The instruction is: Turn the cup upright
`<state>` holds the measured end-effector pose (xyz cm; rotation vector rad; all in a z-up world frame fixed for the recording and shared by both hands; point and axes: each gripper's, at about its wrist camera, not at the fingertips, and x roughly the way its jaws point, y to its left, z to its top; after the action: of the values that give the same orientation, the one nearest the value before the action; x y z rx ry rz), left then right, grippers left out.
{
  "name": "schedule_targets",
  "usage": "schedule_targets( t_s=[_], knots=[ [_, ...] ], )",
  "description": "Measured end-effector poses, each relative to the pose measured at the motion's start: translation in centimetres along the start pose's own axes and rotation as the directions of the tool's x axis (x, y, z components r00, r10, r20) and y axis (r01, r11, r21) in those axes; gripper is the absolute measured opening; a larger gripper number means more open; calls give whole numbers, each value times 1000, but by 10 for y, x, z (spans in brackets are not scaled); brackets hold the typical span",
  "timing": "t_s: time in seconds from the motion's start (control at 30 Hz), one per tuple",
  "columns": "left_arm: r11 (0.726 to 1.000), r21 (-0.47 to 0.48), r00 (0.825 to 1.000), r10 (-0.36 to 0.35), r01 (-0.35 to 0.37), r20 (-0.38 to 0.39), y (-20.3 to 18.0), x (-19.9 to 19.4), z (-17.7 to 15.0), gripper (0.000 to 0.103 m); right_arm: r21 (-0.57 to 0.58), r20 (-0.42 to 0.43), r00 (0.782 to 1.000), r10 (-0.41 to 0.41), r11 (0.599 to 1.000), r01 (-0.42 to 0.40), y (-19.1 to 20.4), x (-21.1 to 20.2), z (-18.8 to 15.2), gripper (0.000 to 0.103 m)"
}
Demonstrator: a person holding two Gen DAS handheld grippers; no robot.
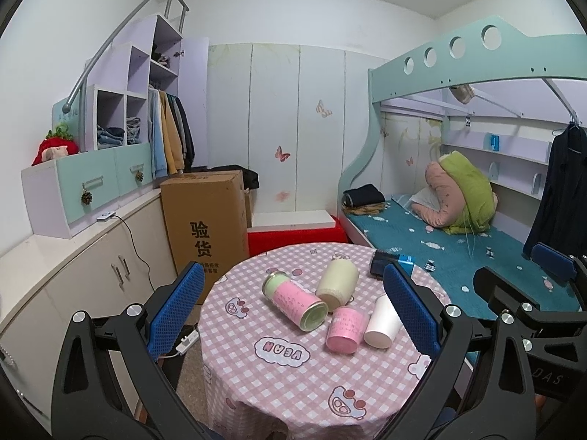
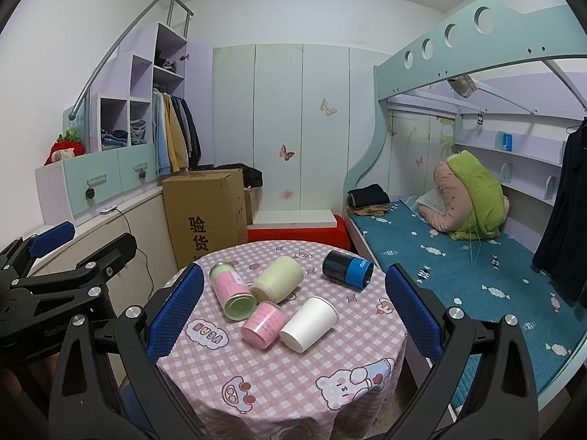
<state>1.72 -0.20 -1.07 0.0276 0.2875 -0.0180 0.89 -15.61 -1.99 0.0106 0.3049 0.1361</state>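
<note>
A white paper cup (image 2: pixel 309 323) lies on its side on the round table (image 2: pixel 293 385) with the pink checked cloth; it also shows in the left wrist view (image 1: pixel 381 322). Beside it lie a small pink cup (image 2: pixel 264 324), a pink and green can (image 2: pixel 232 290), a cream cup (image 2: pixel 277 279) and a dark cup with a blue band (image 2: pixel 348 269). My left gripper (image 1: pixel 293 311) is open and empty, above the near side of the table. My right gripper (image 2: pixel 293 311) is open and empty, likewise held back from the cups.
A cardboard box (image 2: pixel 207 216) and a red stool (image 2: pixel 297 234) stand behind the table. A low cabinet (image 1: pixel 73 275) runs along the left. A bunk bed (image 2: pixel 458 249) with a teal mattress is on the right.
</note>
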Motion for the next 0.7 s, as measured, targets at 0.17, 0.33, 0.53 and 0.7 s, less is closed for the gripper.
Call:
schedule_targets(
  t_s=[0.17,0.33,0.53,0.7],
  knots=[
    [1000,-7,999,-3,3,-32,4,13,-3,98,10,-26,1000,-4,1000,4,-4,10,-3,96],
    [1000,-15,997,-8,7,-77,5,34,-8,98,12,-54,999,-2,1000,2,-7,24,-2,96],
    [1000,-16,992,-10,8,-126,6,56,-13,98,22,-101,995,9,1000,-7,-10,49,-5,96],
    [1000,-14,990,-5,3,-141,6,71,-12,98,22,-118,993,21,1000,-19,-9,64,-4,96]
  ],
)
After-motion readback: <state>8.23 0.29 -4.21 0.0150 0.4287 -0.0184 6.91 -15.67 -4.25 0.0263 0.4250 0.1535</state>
